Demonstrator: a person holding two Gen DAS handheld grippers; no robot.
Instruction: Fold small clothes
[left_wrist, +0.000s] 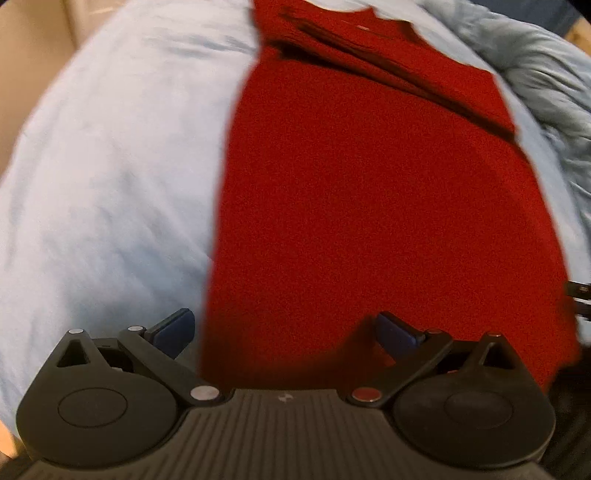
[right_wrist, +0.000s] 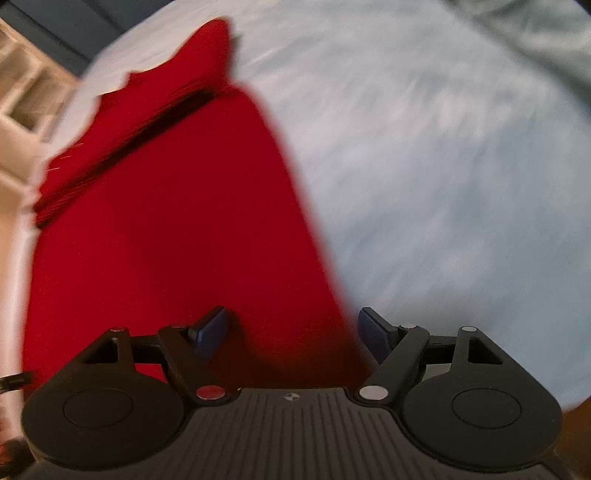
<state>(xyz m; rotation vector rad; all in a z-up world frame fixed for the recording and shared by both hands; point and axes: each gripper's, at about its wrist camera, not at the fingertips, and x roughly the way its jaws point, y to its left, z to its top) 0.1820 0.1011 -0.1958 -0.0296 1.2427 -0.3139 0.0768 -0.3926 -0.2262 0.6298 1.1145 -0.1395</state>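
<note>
Red garment (left_wrist: 369, 206) lies flat on the pale blue bed sheet (left_wrist: 103, 177), sleeves already folded in. Both hand-held grippers, left (left_wrist: 284, 328) & right (right_wrist: 293, 332), gape empty over its near hem; pinch both corners evenly, w/ equal depth.

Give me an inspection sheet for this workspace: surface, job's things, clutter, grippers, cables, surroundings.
Surface: pale blue sheet, lightly wrinkled.
Job's things: red garment lies flat on the sheet, sides folded in at its far end.
Clutter: bunched blue-grey blanket at the far right.
Grippers: left gripper open over the garment's near left edge; right gripper open over its near right edge; neither grips it.
Cables: nothing seen.
Surroundings: pale furniture beyond the sheet, blurred.
</note>
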